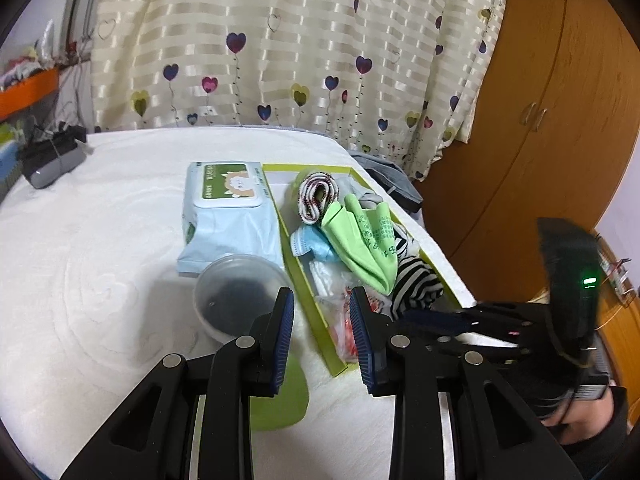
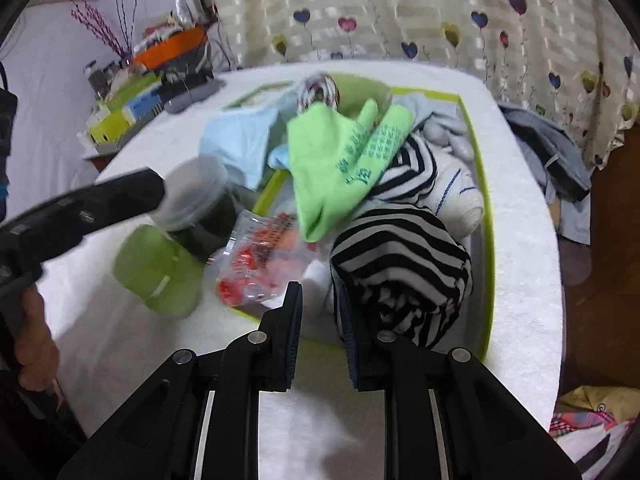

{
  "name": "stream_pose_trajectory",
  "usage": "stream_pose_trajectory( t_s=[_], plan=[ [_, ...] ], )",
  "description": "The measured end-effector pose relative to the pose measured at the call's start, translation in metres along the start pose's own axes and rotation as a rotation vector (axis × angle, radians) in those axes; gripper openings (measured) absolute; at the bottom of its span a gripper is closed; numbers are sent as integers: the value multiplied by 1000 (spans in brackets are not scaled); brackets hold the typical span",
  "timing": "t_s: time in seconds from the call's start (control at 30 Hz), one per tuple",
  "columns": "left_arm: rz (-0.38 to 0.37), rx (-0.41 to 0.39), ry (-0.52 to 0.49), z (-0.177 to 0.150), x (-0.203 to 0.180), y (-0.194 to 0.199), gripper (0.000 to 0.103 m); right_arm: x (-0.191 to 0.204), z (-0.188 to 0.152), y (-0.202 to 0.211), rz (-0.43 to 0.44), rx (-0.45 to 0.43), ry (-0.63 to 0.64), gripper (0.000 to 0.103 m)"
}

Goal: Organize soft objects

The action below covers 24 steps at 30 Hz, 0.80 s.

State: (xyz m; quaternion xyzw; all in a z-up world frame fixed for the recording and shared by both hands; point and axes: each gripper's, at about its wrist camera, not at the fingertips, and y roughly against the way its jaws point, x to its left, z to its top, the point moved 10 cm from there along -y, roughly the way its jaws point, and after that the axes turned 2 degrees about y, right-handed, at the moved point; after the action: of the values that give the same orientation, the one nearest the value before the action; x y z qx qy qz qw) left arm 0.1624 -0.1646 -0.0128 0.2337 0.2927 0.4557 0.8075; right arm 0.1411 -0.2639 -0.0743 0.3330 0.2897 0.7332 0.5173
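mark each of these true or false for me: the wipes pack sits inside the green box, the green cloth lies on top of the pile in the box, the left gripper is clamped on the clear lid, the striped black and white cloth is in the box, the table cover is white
1. The wipes pack sits inside the green box. False: it lies on the table beside the box.
2. The green cloth lies on top of the pile in the box. True.
3. The left gripper is clamped on the clear lid. False: nothing is between its jaws; the lid lies ahead of them.
4. The striped black and white cloth is in the box. True.
5. The table cover is white. True.
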Motion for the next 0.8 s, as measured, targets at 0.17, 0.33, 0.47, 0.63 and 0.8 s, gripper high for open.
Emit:
stream_pose_trajectory(
  t_s=[0.17,0.33,0.47,0.63,0.8],
  plan=[
    [65,-43,-27,-13,0,24,40,9,1,39,-63,-130,-16,64],
    [119,-45,-33,-35,3,41,44,30,-9,64,-70,-170,-9,68],
    [156,-41,-36,-50,2,52,44,42,-23,75,-93,-166,11,68],
    [193,-40,-27,-69,3,66,44,58,-41,83,-102,-165,24,68],
    [223,-38,-33,-79,1,75,44,65,-50,87,-102,-170,20,68]
  ],
)
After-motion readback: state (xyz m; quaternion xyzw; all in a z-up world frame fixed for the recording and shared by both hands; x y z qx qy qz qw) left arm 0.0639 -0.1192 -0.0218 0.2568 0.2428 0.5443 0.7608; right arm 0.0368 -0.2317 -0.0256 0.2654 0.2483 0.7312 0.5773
